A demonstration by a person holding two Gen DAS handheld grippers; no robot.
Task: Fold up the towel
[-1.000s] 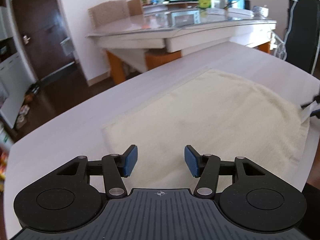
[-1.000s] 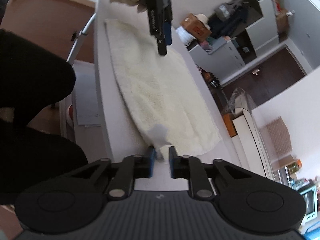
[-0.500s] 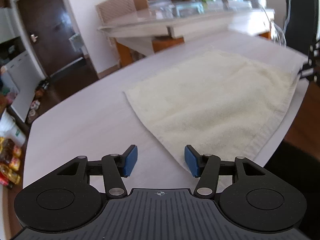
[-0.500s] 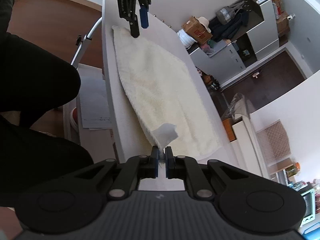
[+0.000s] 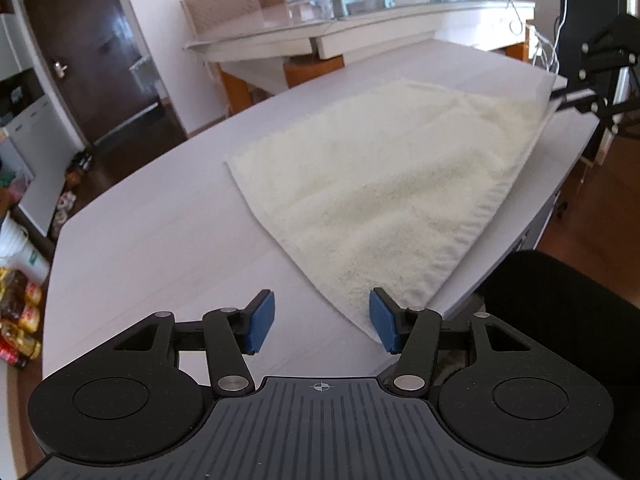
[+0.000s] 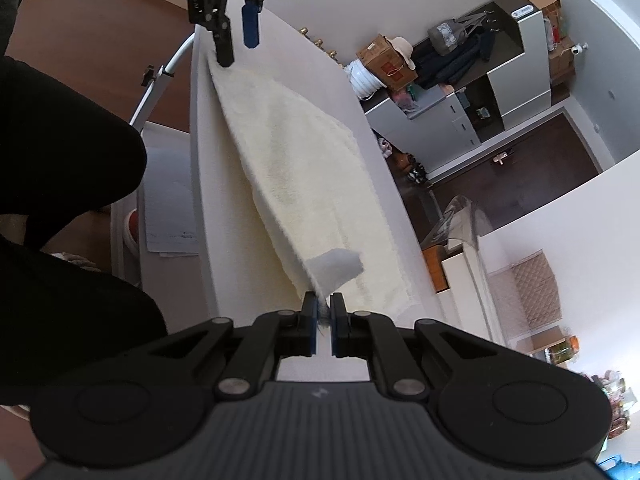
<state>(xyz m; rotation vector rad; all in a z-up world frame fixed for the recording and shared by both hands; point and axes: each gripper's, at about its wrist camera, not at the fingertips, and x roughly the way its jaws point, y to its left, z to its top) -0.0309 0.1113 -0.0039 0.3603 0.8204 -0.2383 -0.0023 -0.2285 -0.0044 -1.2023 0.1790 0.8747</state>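
A cream towel lies flat on the pale table. My left gripper hovers open just above the towel's near corner, which lies beside its right pad; nothing is between the pads. In the right wrist view my right gripper is shut on the opposite corner of the towel, and that corner is lifted and curled over. From there the left gripper shows open at the towel's far end. The right gripper appears at the far right edge of the left wrist view.
The table edge runs close along the towel's side, with a person's dark legs right beside it. A glass-topped table with appliances stands behind. Papers lie low by the table. Cabinets line the wall.
My left gripper has slid sideways off the towel's middle to its near corner, still open. The right gripper stays pinched on its corner.
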